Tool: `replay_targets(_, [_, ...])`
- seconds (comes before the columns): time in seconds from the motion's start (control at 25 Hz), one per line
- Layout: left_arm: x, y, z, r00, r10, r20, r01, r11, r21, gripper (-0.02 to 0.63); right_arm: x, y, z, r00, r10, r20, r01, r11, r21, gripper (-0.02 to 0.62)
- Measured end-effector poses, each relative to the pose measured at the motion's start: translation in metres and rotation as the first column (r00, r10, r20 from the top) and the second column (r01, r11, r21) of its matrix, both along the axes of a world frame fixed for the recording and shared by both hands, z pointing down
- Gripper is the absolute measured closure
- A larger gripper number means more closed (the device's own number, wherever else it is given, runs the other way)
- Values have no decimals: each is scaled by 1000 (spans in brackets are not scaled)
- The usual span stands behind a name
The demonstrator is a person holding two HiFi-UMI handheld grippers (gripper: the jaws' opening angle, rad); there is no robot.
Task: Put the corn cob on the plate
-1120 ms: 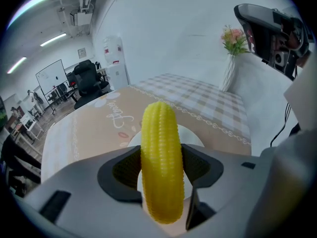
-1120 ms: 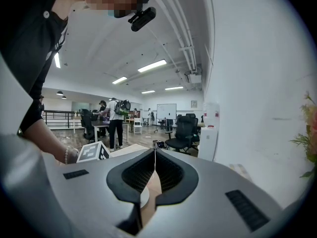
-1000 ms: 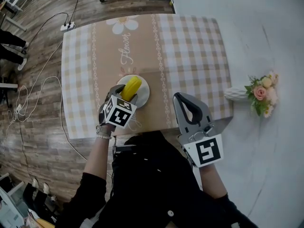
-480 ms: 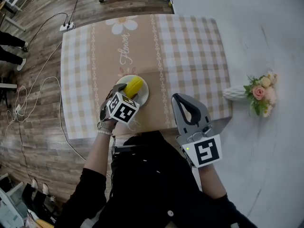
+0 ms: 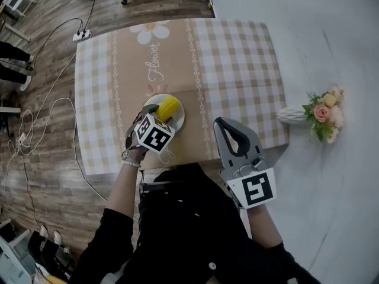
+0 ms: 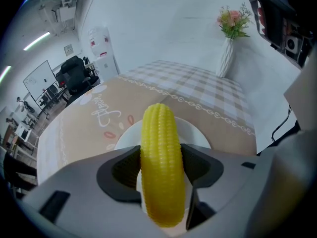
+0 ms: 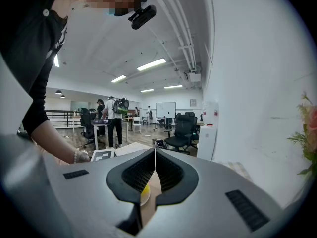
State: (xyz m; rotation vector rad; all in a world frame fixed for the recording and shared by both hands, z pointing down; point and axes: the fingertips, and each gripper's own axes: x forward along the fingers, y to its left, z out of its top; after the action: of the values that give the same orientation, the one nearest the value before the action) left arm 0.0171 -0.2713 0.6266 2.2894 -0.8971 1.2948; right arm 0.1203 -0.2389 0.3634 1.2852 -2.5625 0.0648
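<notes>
Checked tablecloth [image 5: 237, 58] | corn cob [image 6: 158, 143] clamped between left gripper [image 6: 161, 165] jaws, above plate [image 6: 199, 134] | right gripper [image 7: 155, 168] jaws together

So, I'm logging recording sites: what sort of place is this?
Probably an open-plan office or lab rather than a home: office chairs, a whiteboard and ceiling strip lights surround the cloth-covered table.

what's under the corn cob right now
The white plate lies under the corn cob, which the left gripper clamps. The cob and jaws cover the plate's middle, so contact cannot be seen.
</notes>
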Motion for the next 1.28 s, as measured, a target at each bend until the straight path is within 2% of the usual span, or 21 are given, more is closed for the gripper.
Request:
replay_targets(0.24, [1,-1,-2,1000,2,-14,-2,1000,7,353,-4,4,2,1000,-14,-10,14,1000,-6,554])
replay_targets(0.68, [-5,3,-31,991,-42,-125,47,998,39,348,-16,8,0,1000,-27,-7,27,1000,2,554])
replay_targets(0.88, [-14,-2,-54,967,-105,-231,129,988,91,465,-24,9,-1,999,-39,-3,39,999,12,554])
replay_targets(1.08, [-27,-7,-90,949,-130,-287,186,966,178,556,-33,12,-2,999,-55,1,55,998,17,554])
replay_targets(1.28, [-42,-3,-116,933,-151,-326,236,942,238,580,-40,16,3,997,-67,-30,67,998,1,554])
